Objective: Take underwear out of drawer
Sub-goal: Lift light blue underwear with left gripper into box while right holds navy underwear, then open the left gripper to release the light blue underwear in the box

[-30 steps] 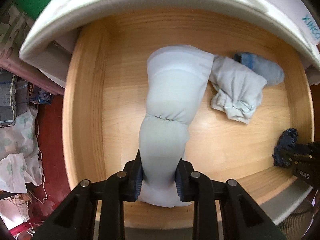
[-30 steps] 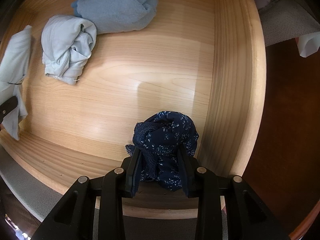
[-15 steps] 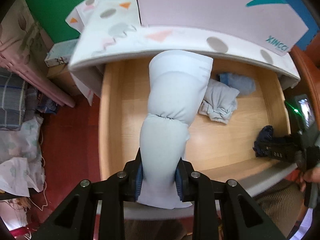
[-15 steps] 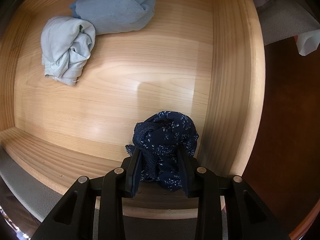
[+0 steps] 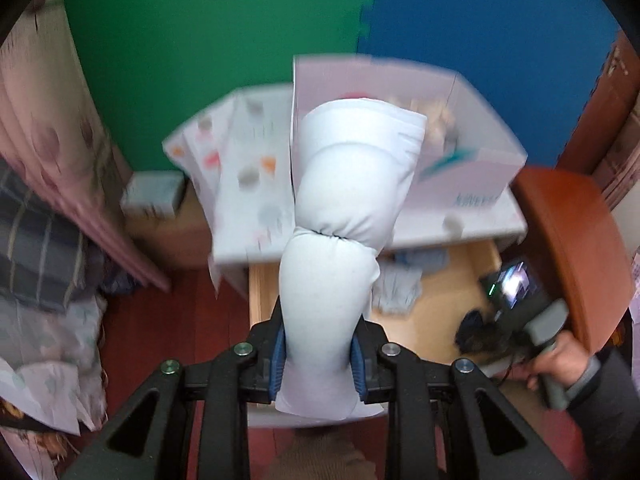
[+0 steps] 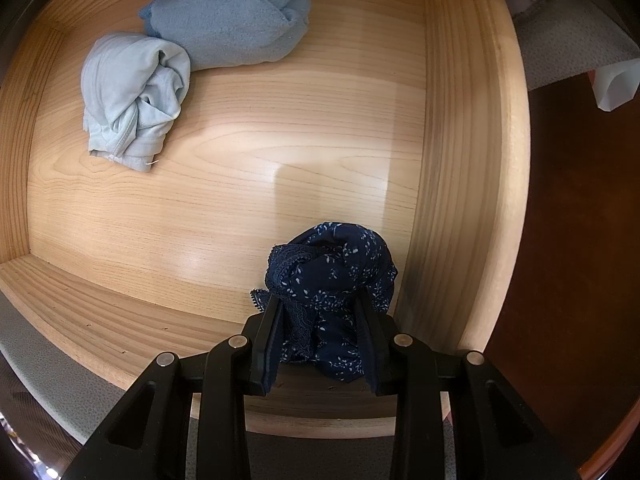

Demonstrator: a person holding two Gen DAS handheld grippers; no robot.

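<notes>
— What do we have in our left gripper (image 5: 318,354)?

— A pale rolled underwear bundle (image 5: 344,216), pinched between the blue pads (image 5: 277,356) and held above the wooden drawer (image 5: 440,304); our view there is blurred.

— And our right gripper (image 6: 320,344)?

— Clamped on the navy floral underwear (image 6: 332,276), which sits down in the drawer's near right corner, close against the side wall (image 6: 460,200).

— What else do we see inside?

— A crumpled light-blue garment (image 6: 132,96) touching a folded blue fleece piece (image 6: 232,24) at the far left. In the left view, a hand (image 5: 560,360) grips the right tool's handle.
</notes>
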